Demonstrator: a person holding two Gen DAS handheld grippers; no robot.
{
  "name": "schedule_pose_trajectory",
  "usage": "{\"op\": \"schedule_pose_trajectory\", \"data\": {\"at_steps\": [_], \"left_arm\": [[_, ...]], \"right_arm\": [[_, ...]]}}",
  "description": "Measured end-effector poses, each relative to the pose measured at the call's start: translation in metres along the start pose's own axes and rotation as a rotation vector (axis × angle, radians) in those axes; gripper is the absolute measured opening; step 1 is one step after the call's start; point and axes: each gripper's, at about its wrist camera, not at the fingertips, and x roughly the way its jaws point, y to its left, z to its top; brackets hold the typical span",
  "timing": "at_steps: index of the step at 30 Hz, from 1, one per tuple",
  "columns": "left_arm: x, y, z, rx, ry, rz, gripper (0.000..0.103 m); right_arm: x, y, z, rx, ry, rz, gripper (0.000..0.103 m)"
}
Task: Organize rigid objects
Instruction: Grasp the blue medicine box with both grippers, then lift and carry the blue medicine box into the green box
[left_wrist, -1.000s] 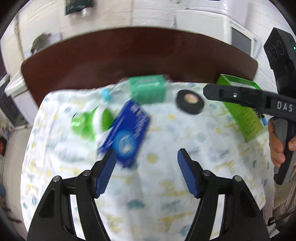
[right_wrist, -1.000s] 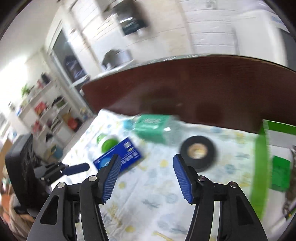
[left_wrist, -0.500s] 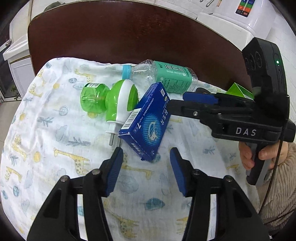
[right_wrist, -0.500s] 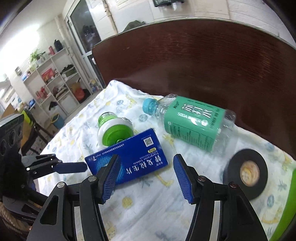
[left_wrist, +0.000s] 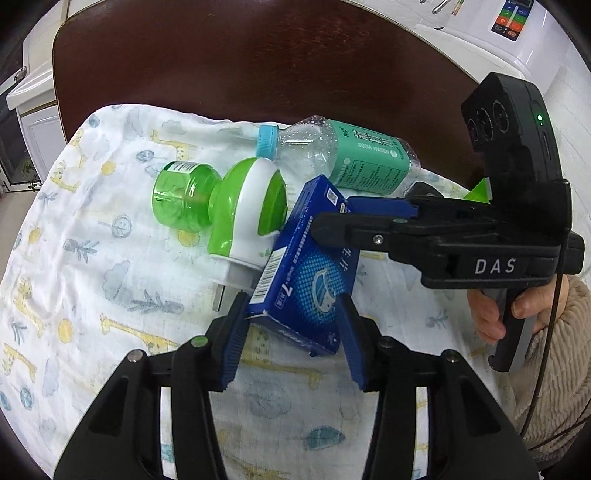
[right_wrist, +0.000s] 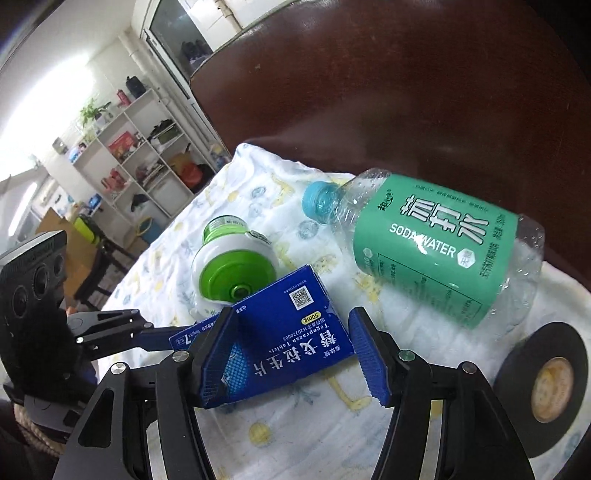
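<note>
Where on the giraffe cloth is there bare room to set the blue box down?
Free: the cloth left of the left claw, below the green plug-in, and the strip in front of the black tape roll. Crowded: the middle, where blue box, plug-in and soda bottle bunch together with the right claw.

A blue tablet box (left_wrist: 303, 280) lies tilted on the giraffe-print cloth, one end leaning against the green-and-white plug-in vaporiser (left_wrist: 236, 206) (on its side); behind them a soda-water bottle (right_wrist: 432, 247) lies flat, black tape roll (right_wrist: 550, 380) beside it
</note>
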Motion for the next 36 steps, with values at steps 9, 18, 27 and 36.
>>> {"op": "schedule_pose_trajectory", "data": {"at_steps": [9,18,27,36], "left_arm": [[-0.013,0.015,-0.009,0.016,0.006,0.002,0.051],[-0.045,0.03,-0.029,0.007,-0.02,0.043,0.048],[-0.027,0.021,-0.032,-0.027,0.03,0.028,0.028],[-0.029,0.012,-0.026,0.011,0.005,0.064,0.028]], "right_arm": [[-0.008,0.034,-0.028,-0.045,0.08,-0.051,0.064],[-0.033,0.04,-0.047,0.041,0.033,-0.106,0.064],[-0.008,0.029,-0.026,0.061,0.043,-0.081,0.058],[-0.017,0.046,-0.044,0.043,0.029,-0.13,0.052]]}}
